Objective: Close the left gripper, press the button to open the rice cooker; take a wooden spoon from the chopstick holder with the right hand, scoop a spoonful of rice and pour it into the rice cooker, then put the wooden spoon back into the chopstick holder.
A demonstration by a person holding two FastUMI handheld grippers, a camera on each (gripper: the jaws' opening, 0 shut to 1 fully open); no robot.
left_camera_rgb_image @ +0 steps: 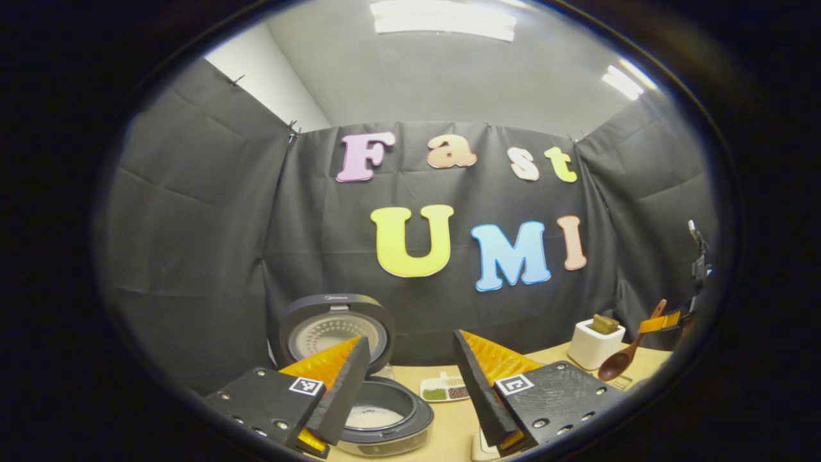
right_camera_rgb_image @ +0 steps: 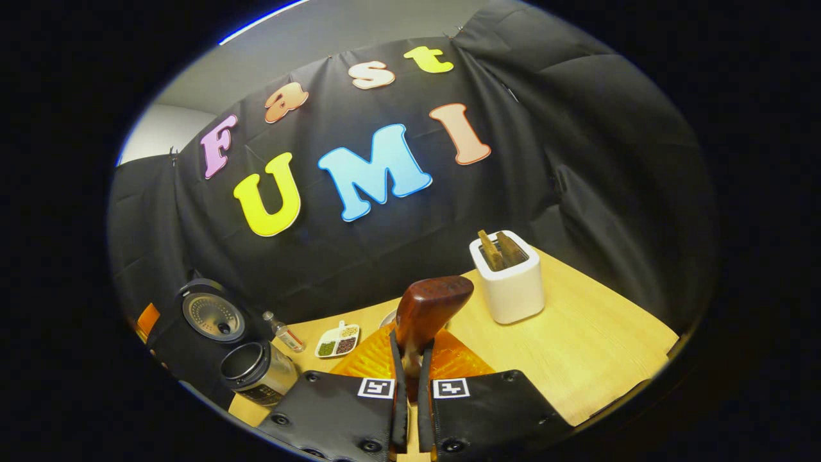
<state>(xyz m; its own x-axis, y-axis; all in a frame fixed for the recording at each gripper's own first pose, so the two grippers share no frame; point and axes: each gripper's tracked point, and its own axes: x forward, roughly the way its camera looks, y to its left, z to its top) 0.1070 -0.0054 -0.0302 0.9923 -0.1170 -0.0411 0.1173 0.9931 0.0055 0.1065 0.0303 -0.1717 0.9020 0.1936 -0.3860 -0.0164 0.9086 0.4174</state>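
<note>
The rice cooker (left_camera_rgb_image: 385,420) stands open below my left gripper (left_camera_rgb_image: 410,340), lid (left_camera_rgb_image: 333,333) raised, something white in its pot. The left gripper is open with nothing between its fingers. At the far right of the left gripper view the wooden spoon (left_camera_rgb_image: 622,359) hangs bowl-down beside the white chopstick holder (left_camera_rgb_image: 593,350), held by the right gripper (left_camera_rgb_image: 667,321). In the right gripper view my right gripper (right_camera_rgb_image: 410,362) is shut on the wooden spoon's (right_camera_rgb_image: 428,308) handle, its bowl pointing forward. The chopstick holder (right_camera_rgb_image: 510,282) stands just right of the spoon. The open rice cooker (right_camera_rgb_image: 256,369) is far left.
A small divided dish (left_camera_rgb_image: 444,390) of grains lies on the wooden table (right_camera_rgb_image: 577,346) between cooker and holder. The dish (right_camera_rgb_image: 338,340) has a little bottle (right_camera_rgb_image: 285,335) beside it near the cooker. Two wooden handles stick out of the holder.
</note>
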